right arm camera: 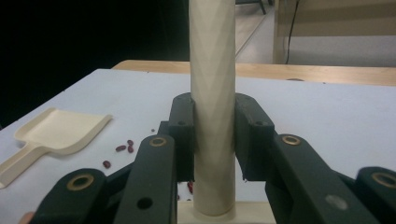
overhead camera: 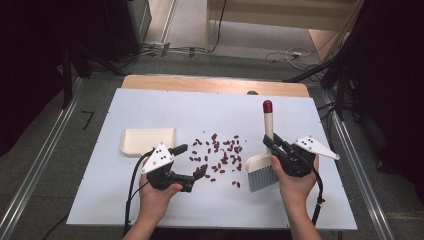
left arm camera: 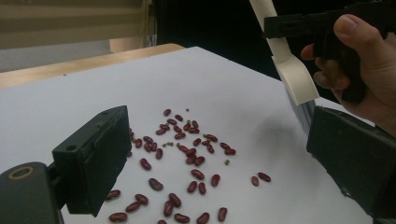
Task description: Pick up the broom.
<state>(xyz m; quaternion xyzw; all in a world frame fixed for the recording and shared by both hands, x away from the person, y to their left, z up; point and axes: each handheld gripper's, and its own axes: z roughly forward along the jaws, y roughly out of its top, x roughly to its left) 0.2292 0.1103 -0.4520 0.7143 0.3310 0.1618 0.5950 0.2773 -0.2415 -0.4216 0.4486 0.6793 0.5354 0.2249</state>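
Several dark red beans [overhead camera: 220,155] lie scattered on the white sheet [overhead camera: 200,107] in the middle of the table. A cream brush [overhead camera: 268,131] with a red-tipped handle and grey bristles [overhead camera: 260,179] stands just right of them, bristles down near the sheet. My right gripper [overhead camera: 272,143] is shut on its handle [right arm camera: 212,93]. My left gripper [overhead camera: 193,159] hovers at the left edge of the beans, open with nothing between its jaws. Along those jaws, the beans [left arm camera: 187,154] spread ahead and the brush [left arm camera: 289,70] hangs beyond them. A cream dustpan [overhead camera: 148,141] lies flat to the left.
The wooden table edge [overhead camera: 215,84] shows beyond the sheet at the back. Metal rails [overhead camera: 40,165] run along the floor on both sides. The dustpan [right arm camera: 60,130] has its handle pointing toward the near left. Bare sheet lies in front of and behind the beans.
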